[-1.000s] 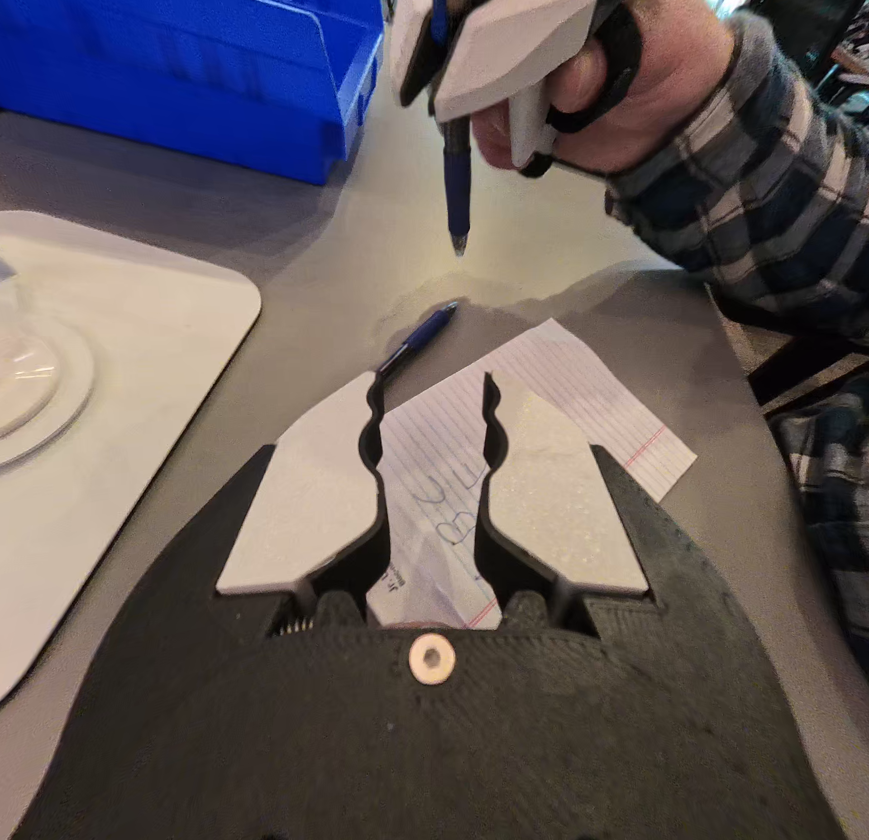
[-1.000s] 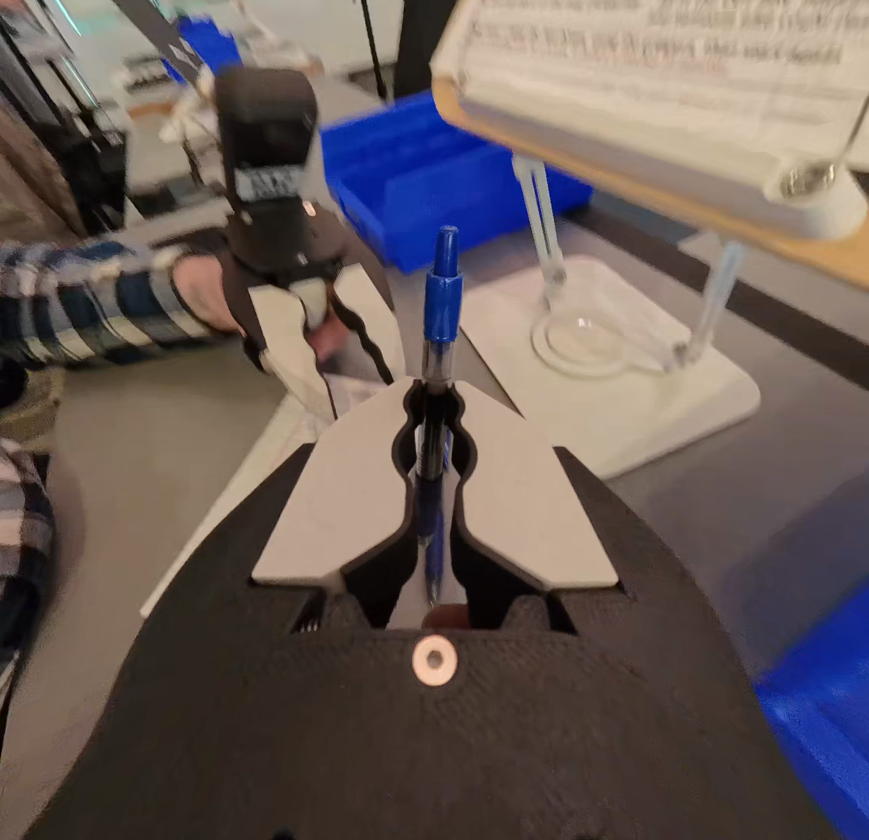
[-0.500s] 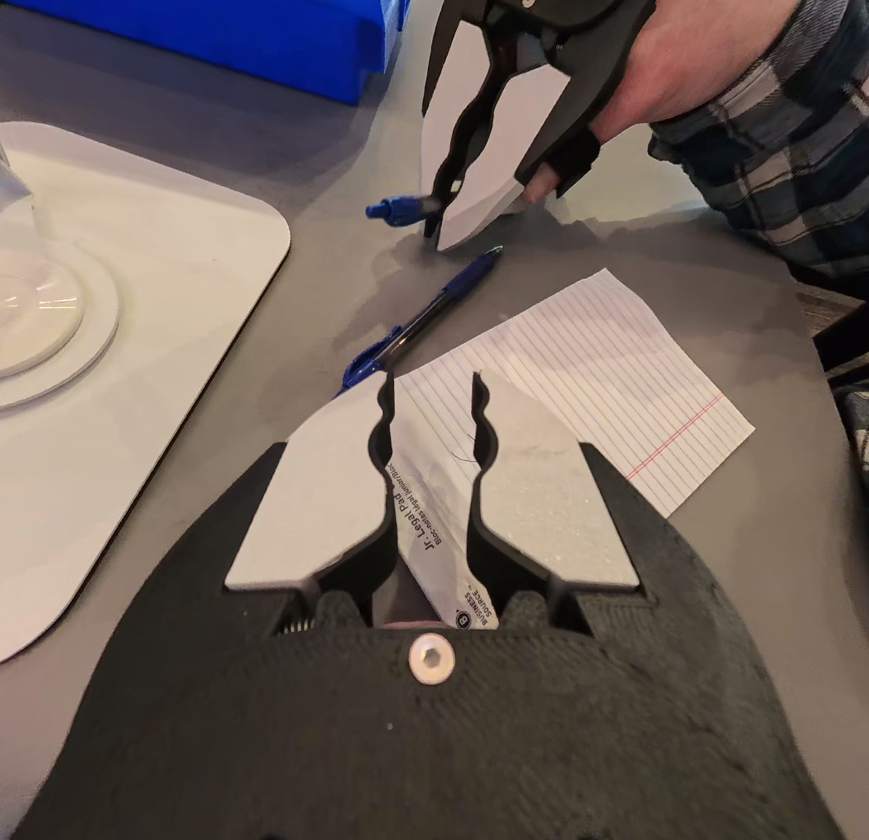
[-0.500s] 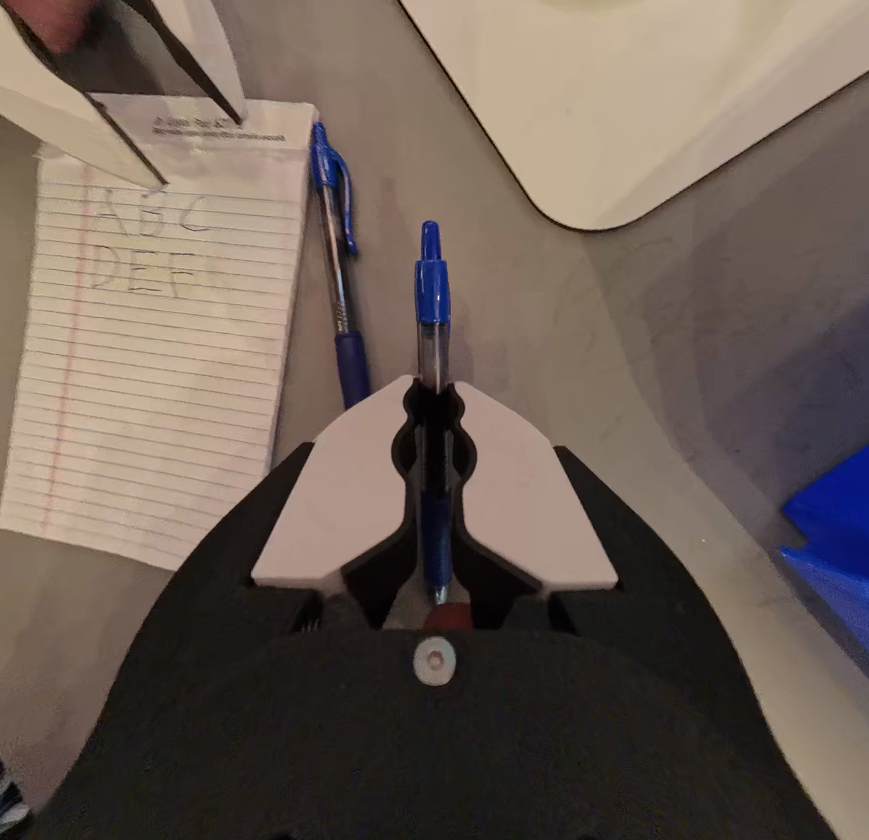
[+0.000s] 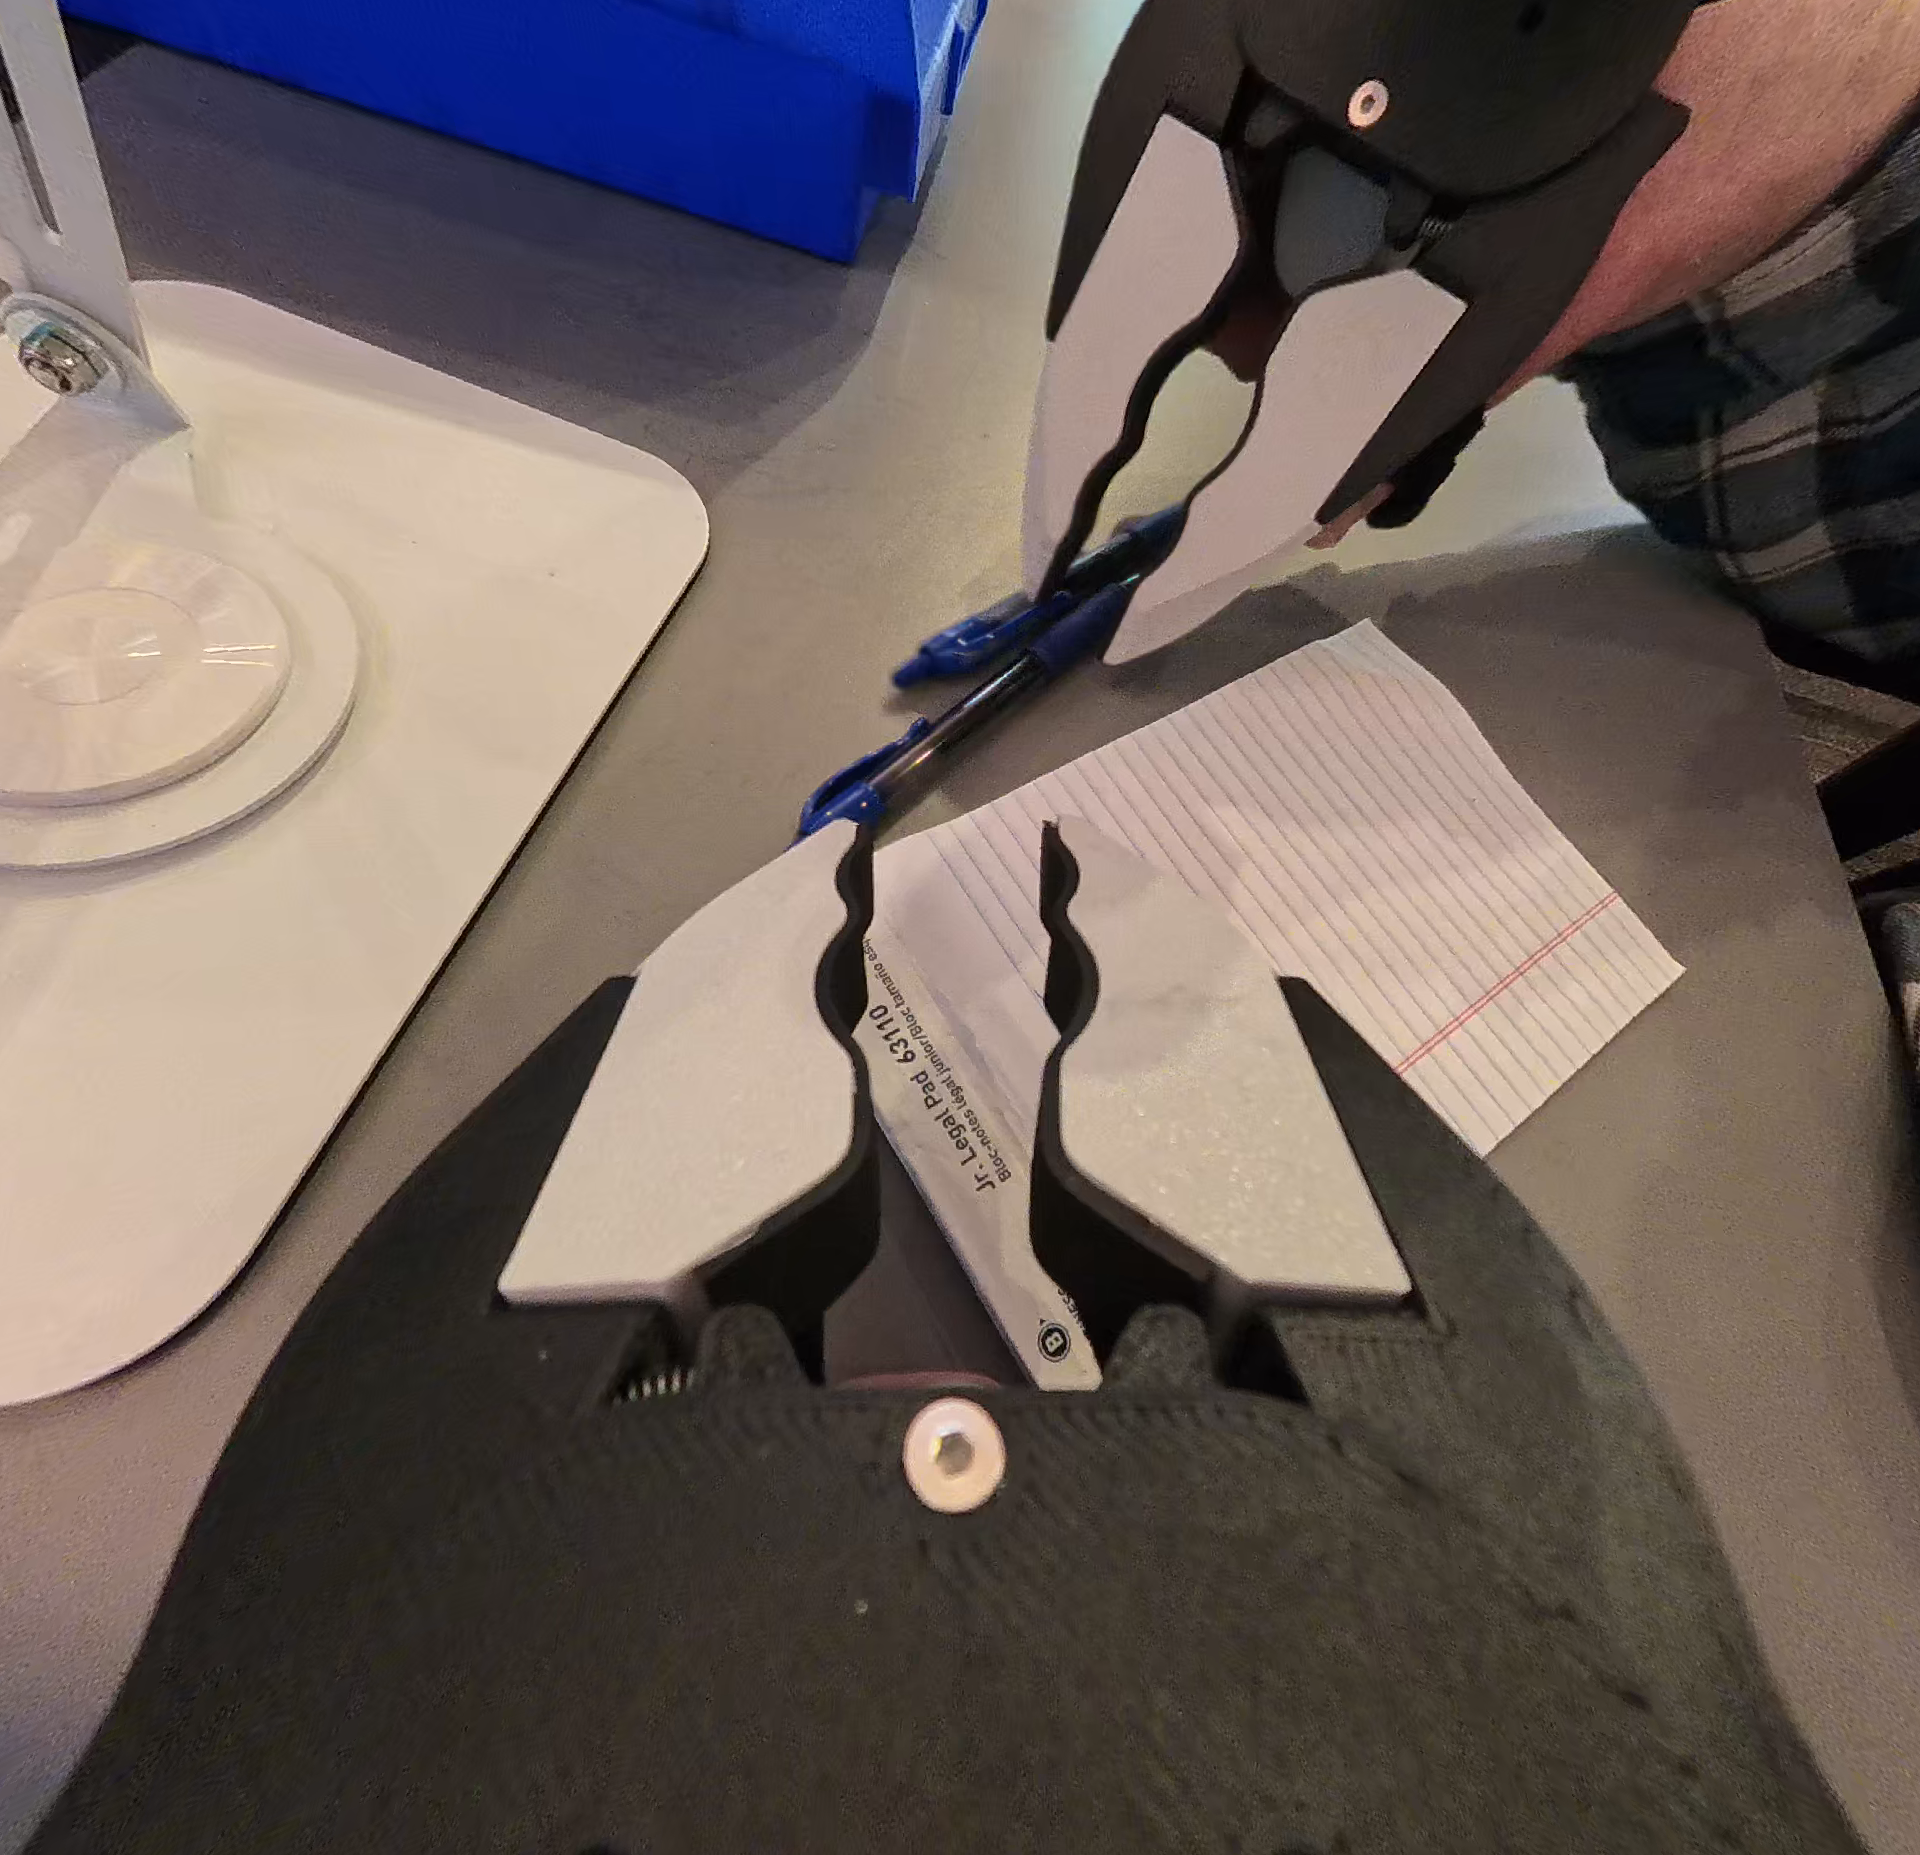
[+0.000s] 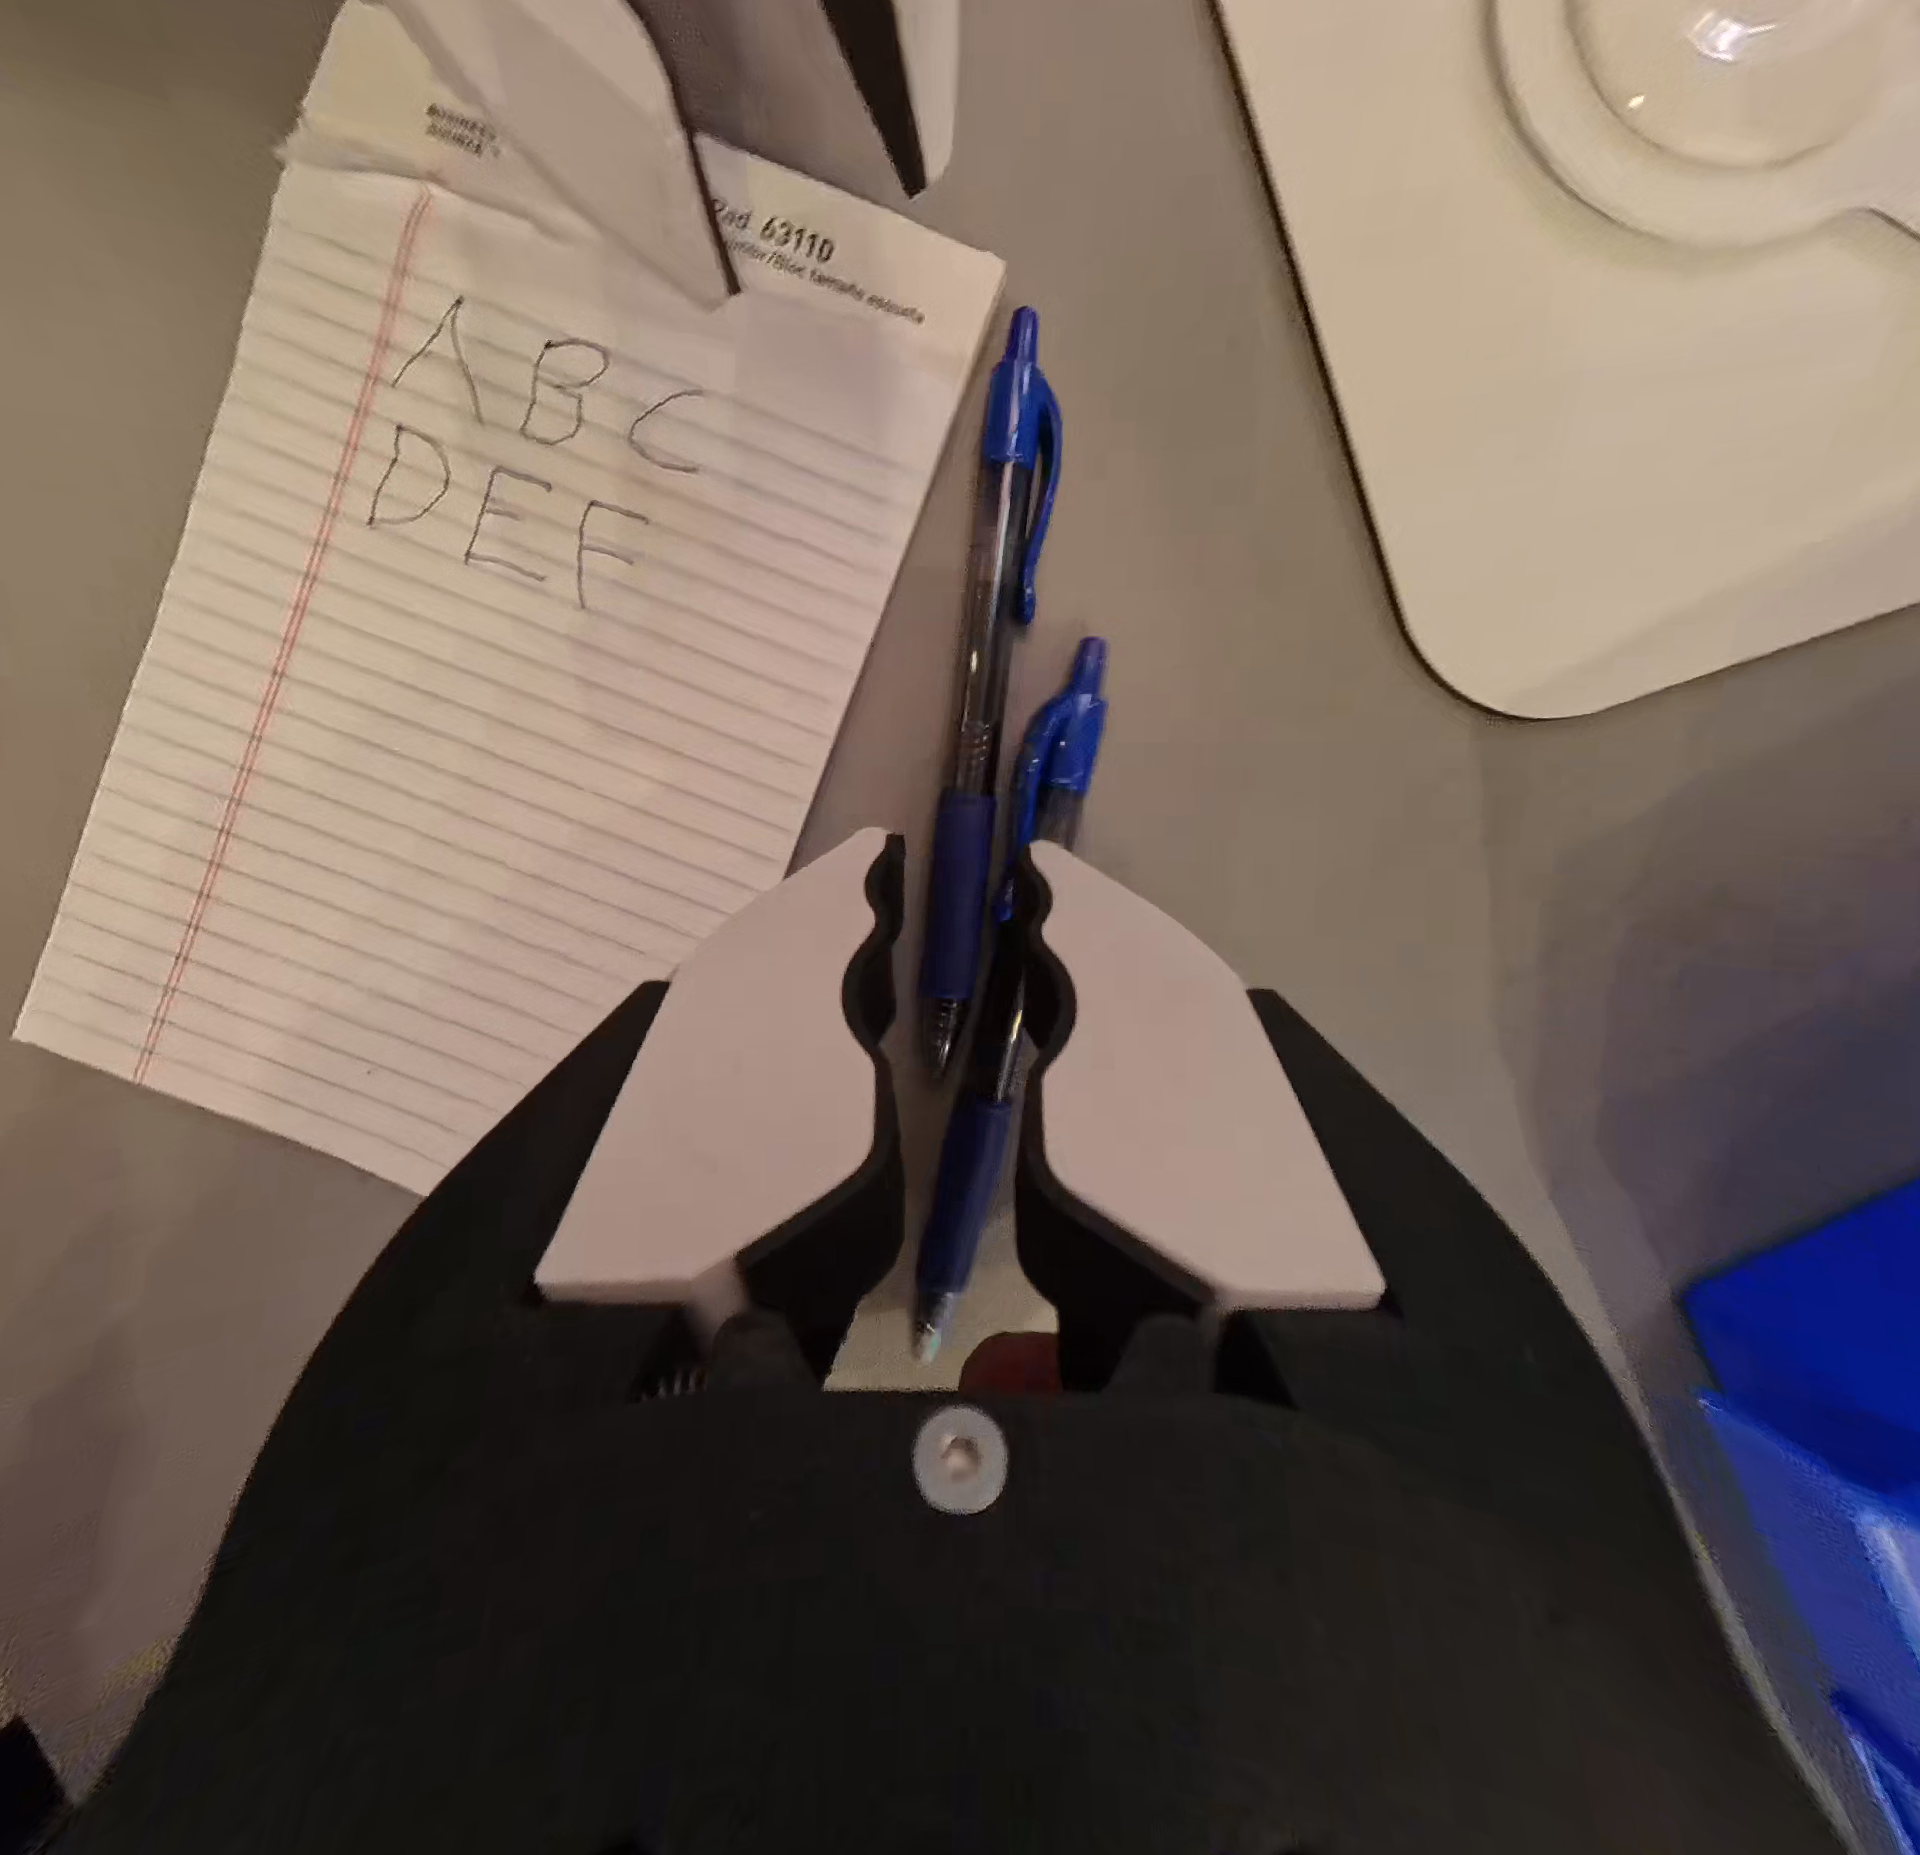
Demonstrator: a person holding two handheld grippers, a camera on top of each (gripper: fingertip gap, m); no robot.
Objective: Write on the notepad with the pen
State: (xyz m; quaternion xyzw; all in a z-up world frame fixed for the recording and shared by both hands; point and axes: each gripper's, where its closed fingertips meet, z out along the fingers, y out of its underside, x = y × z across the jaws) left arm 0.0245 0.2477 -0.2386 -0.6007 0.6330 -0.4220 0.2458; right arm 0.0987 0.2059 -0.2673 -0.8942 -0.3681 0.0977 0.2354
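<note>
Right claw is parted; a blue pen lies between its fingers, not clamped, beside a second pen at frame centre on the grey table. Left claw is open over the top edge of the notepad, which is seen left of centre.

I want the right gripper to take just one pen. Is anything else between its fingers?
Yes. The open right gripper straddles two blue pens lying side by side on the table: the pen by its right finger and a second pen toward the notepad, its grip section between the fingertips. Closing would likely catch both.
</note>
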